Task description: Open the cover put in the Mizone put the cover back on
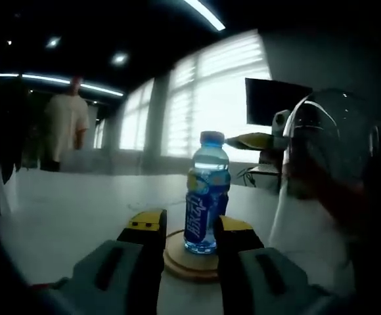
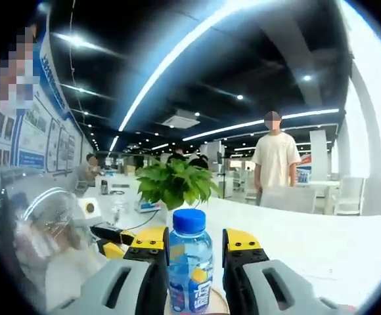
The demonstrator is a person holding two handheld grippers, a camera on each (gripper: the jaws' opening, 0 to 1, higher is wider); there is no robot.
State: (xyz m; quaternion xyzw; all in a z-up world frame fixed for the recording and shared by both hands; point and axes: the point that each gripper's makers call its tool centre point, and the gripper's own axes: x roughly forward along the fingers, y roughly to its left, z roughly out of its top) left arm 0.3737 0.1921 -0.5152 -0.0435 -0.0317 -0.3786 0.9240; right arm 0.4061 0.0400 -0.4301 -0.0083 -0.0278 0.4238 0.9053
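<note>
A Mizone bottle (image 1: 207,197) with a blue cap stands upright on a round wooden base (image 1: 185,261) on the white table. My left gripper (image 1: 190,230) is open, its yellow-tipped fingers either side of the bottle's foot. The bottle (image 2: 189,262) also rises between the fingers of my right gripper (image 2: 194,246), which is open around its upper part with a small gap on one side. One yellow fingertip (image 1: 249,139) of that gripper comes in level with the cap. A clear glass dome cover (image 1: 328,144) stands close beside the bottle, off the base, and shows as the dome (image 2: 46,223).
A person in a pale shirt (image 2: 276,157) stands beyond the table (image 2: 322,243). A leafy potted plant (image 2: 174,180) is behind the bottle. A dark monitor (image 1: 276,98) and cables sit by the bright windows. Other people sit far back.
</note>
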